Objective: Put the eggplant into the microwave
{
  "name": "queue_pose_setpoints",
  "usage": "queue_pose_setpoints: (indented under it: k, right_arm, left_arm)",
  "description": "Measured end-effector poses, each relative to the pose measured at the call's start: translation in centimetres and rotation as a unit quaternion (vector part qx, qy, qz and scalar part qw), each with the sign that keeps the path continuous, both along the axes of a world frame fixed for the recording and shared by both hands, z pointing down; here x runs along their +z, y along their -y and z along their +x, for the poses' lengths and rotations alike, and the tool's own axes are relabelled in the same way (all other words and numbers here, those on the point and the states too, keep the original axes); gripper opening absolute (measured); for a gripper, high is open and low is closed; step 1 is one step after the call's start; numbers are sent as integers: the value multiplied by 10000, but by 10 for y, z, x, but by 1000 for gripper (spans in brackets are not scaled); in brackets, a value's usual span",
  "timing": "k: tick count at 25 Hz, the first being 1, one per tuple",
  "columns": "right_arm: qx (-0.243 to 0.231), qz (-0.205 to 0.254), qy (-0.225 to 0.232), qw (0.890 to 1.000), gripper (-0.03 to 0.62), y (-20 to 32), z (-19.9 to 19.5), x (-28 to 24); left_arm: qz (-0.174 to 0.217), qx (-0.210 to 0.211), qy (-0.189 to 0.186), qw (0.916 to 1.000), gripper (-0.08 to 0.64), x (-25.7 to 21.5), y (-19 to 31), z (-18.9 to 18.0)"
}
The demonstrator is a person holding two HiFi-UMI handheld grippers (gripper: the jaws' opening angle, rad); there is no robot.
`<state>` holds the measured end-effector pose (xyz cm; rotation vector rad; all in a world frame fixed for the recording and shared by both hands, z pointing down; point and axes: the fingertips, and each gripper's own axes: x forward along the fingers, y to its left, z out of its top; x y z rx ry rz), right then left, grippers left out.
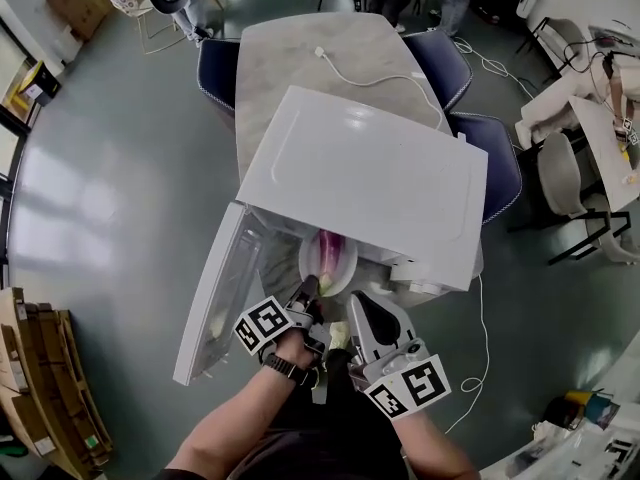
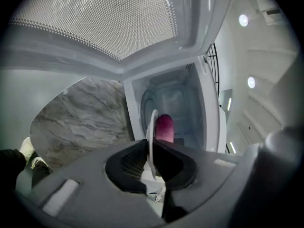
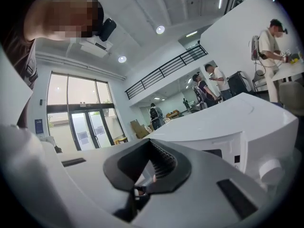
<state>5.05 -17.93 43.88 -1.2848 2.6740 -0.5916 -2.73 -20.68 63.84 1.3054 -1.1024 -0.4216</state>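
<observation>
On the table (image 1: pixel 300 58) the white microwave (image 1: pixel 380 178) has its door (image 1: pixel 215 288) open to the left; a white plate (image 1: pixel 346 276) at its mouth carries the purple eggplant (image 1: pixel 330 246). The left gripper (image 1: pixel 308 290) pinches the plate's near rim in its fingers, the eggplant just beyond them; the right gripper (image 1: pixel 362 306), fingers closed and empty, is just right of the plate.

The floor (image 1: pixel 120 168) was smooth grey concrete and shone where daylight fell on it. A marble-patterned worktop (image 1: pixel 300 58) stood in the middle, with dark blue chairs (image 1: pixel 495 163) close at its sides and a white cable (image 1: pixel 370 76) lying across it. Cardboard boxes (image 1: pixel 40 388) were stacked at the left edge. Tall glass doors (image 3: pixel 83 127) (bright with daylight) stood below a black balcony railing (image 3: pixel 166 70). Round ceiling lights (image 3: pixel 160 30) were on, and the walls (image 3: pixel 237 23) were white.
</observation>
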Motion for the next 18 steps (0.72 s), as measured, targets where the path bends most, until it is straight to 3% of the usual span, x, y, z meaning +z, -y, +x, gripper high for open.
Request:
queue_pose_setpoints:
  k: [10, 18]
  right_arm:
    - [500, 206, -461, 9975, 2, 23, 2, 54]
    - [687, 211, -516, 9961, 2, 41, 8, 77]
  left_arm:
    - [192, 25, -93, 9998, 20, 21, 37, 3]
    - [202, 25, -150, 9997, 20, 29, 55, 7]
